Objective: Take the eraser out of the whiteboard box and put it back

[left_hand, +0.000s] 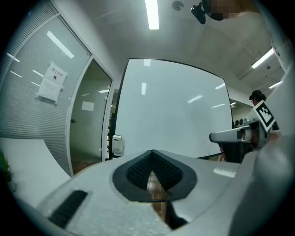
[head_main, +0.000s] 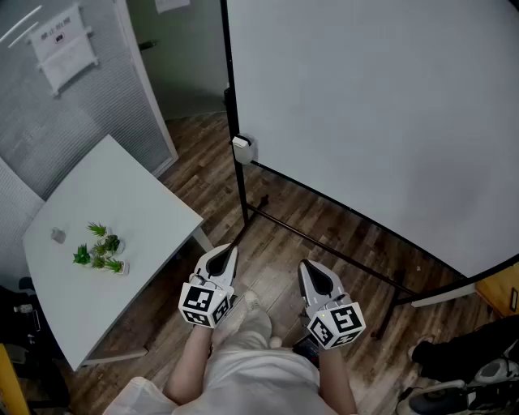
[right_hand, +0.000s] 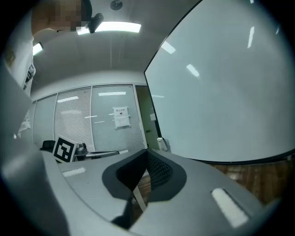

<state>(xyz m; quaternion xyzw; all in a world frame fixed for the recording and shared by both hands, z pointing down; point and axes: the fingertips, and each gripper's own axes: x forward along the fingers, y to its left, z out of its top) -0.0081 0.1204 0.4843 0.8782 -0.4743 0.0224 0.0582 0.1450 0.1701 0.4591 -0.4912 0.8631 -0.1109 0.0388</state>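
Grippers are pointing level toward the whiteboard (head_main: 373,121), the left gripper (head_main: 229,253) and right gripper (head_main: 306,269) both pinching shut on nothing. The whiteboard box (head_main: 242,148) is hanging on the board's left post; the eraser is not showing. Only the head view is showing the white table (head_main: 130,211) and plant sprigs (head_main: 99,247).

We are in an office meeting room: a large whiteboard (head_main: 365,121) on a black stand (head_main: 241,186) fills the right, a white table (head_main: 138,203) with a small plant (head_main: 99,248) sits lower left, a slatted partition wall (head_main: 105,105) bears a posted notice (head_main: 61,44) upper left, and strip lights (left_hand: 151,14) run overhead.
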